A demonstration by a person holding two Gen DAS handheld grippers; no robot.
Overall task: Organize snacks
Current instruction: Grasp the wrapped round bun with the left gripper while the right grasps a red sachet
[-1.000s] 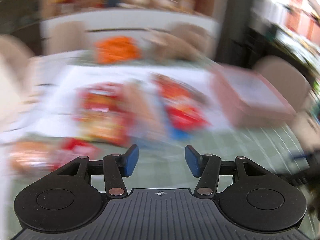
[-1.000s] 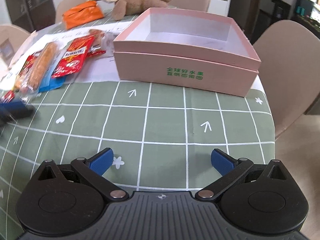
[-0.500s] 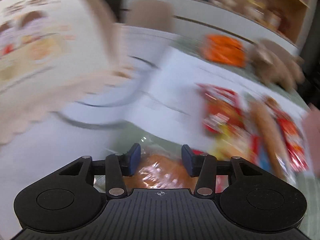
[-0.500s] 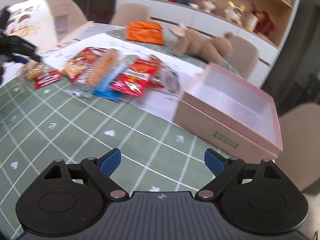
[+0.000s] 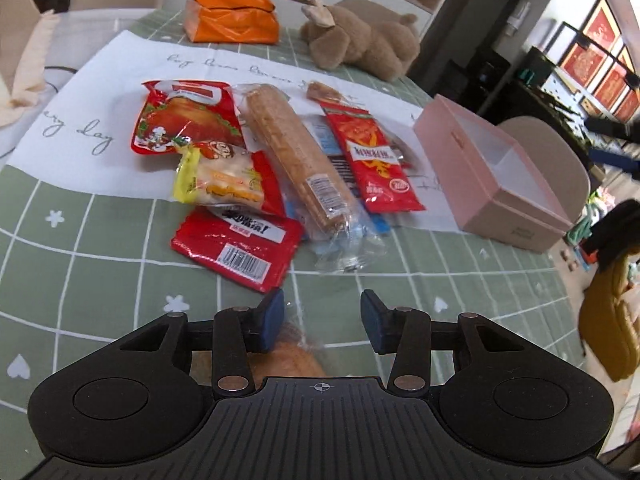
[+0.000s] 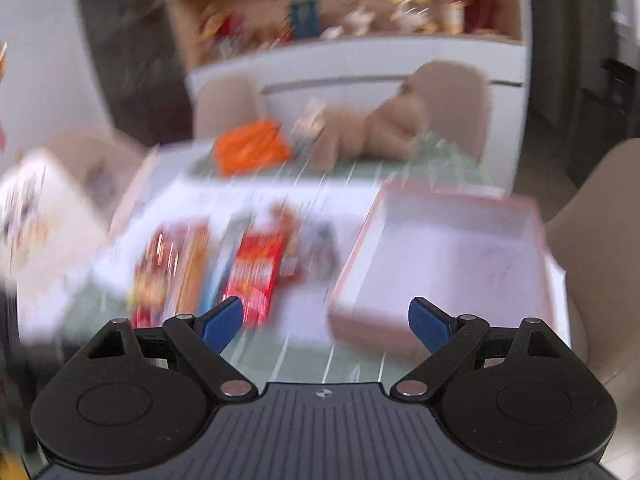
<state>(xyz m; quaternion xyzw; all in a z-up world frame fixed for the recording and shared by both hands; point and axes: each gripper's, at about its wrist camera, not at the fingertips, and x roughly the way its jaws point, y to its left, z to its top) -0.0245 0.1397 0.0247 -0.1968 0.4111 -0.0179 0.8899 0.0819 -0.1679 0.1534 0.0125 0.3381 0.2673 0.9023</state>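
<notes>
In the left wrist view my left gripper (image 5: 322, 320) is open above the green checked tablecloth, with a clear-wrapped orange-brown bun (image 5: 294, 354) just below and between its fingers, not clamped. Ahead lies a pile of snacks: a red barcode packet (image 5: 236, 250), a yellow packet (image 5: 218, 184), a big red bag (image 5: 186, 118), a long biscuit roll (image 5: 296, 160) and a red sachet (image 5: 370, 160). The empty pink box (image 5: 488, 172) stands at the right. My right gripper (image 6: 326, 320) is open and empty in a blurred view above the table, the pink box (image 6: 440, 256) ahead of it.
An orange pouch (image 5: 232, 16) and a brown plush toy (image 5: 360, 40) sit at the table's far side. A white paper sheet (image 5: 120, 80) lies under the snacks. Beige chairs (image 5: 548, 148) surround the table. The table edge is at the right.
The left gripper swung from the table's left side back toward the snack pile and opened slightly, the bun staying under it. The right gripper rose and turned, its view now blurred.
</notes>
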